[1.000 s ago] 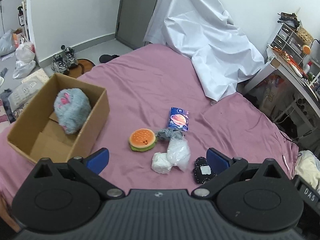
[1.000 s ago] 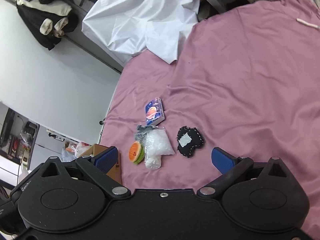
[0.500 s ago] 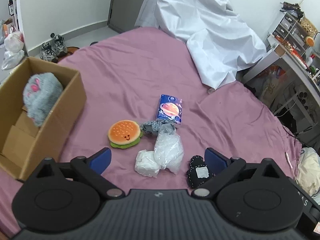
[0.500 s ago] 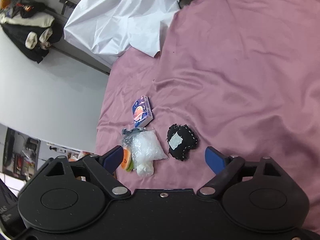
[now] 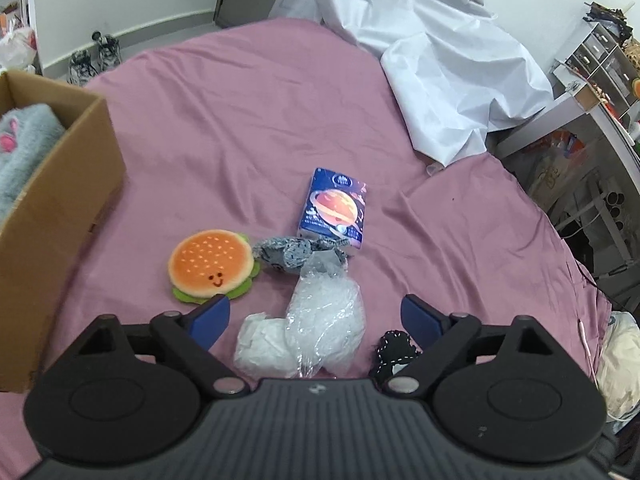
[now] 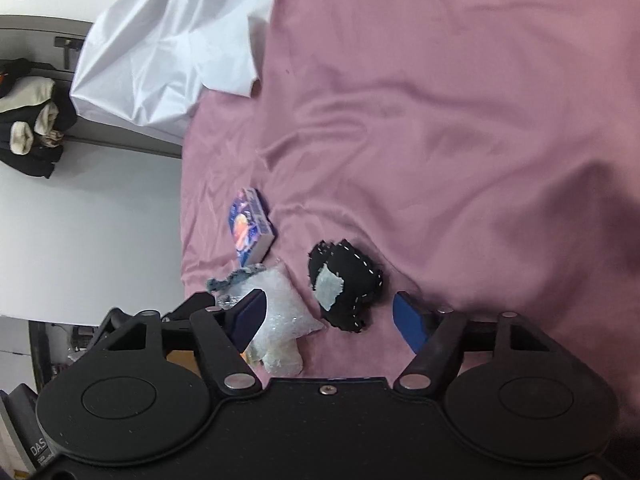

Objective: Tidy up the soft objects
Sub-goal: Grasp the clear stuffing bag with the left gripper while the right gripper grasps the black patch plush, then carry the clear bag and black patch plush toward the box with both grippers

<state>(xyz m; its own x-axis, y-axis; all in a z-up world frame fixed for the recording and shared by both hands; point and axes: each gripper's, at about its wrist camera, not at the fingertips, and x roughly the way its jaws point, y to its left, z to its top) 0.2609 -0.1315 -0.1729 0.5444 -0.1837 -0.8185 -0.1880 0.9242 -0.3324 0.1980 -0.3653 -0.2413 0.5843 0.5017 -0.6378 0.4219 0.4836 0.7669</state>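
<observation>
On the pink bed sheet lie a burger plush, a grey knitted piece, a blue tissue pack, a clear plastic bag with a white wad, and a black stitched pouch. My left gripper is open and empty, just above the plastic bag. My right gripper is open and empty, with the black pouch between its fingers. The tissue pack and the bag show in the right wrist view.
A cardboard box stands at the left with a grey fluffy plush inside. A white sheet is heaped at the bed's far side. Shelves and clutter stand to the right, shoes on the floor.
Both grippers have moved closer to the pile of items. The box has slid toward the left edge of the left wrist view. The black pouch now sits between the right fingers.
</observation>
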